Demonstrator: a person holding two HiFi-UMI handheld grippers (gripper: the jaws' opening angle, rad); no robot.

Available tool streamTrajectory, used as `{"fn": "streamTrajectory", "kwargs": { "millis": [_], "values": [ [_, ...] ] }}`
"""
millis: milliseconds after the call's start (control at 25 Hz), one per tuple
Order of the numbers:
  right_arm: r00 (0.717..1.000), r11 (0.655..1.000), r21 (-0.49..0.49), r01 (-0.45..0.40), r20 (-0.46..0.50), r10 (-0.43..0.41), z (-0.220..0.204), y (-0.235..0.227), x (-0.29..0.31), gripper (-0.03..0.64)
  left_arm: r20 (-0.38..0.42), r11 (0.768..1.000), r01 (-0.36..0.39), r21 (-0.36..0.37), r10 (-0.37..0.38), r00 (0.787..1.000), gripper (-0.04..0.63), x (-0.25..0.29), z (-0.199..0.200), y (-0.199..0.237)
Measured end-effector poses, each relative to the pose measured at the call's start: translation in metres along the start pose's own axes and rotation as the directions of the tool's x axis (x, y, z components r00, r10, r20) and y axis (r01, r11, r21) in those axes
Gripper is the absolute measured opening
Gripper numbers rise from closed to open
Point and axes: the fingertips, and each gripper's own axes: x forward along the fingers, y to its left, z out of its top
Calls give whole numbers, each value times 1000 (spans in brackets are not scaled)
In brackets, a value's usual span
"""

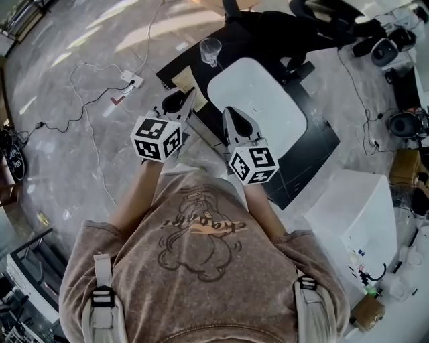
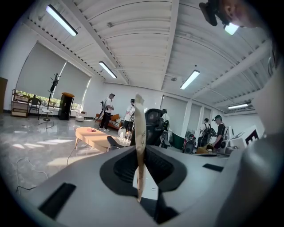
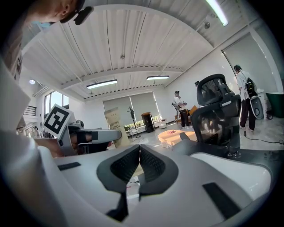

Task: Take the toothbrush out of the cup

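My left gripper [image 1: 178,102] is shut on a flat beige cardboard toothbrush package [image 1: 182,83]. In the left gripper view the package [image 2: 140,128] stands edge-on between the pads [image 2: 126,166]. The right gripper view shows the same package [image 3: 114,123] sticking up from the left gripper [image 3: 100,135]. My right gripper [image 1: 232,115] is beside it, jaws shut with nothing between them [image 3: 140,153]. A clear cup [image 1: 210,49] stands on the black table [image 1: 175,61] beyond both grippers. What it holds is too small to tell.
A white oval tabletop [image 1: 258,107] lies ahead of the right gripper, a black office chair [image 1: 301,20] behind it. A white cabinet [image 1: 355,214] stands to the right. Cables and a power strip [image 1: 131,80] lie on the floor at left. People [image 2: 108,111] stand far off.
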Motion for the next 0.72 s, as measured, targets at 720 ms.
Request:
{"fn": "streamTrajectory", "kwargs": {
  "millis": [720],
  "values": [
    [1000,1000,-5,18,14,-18,-11,62,-32,17,-23,998,63,7,-63,998,55,-80,-29,-19]
  ]
}}
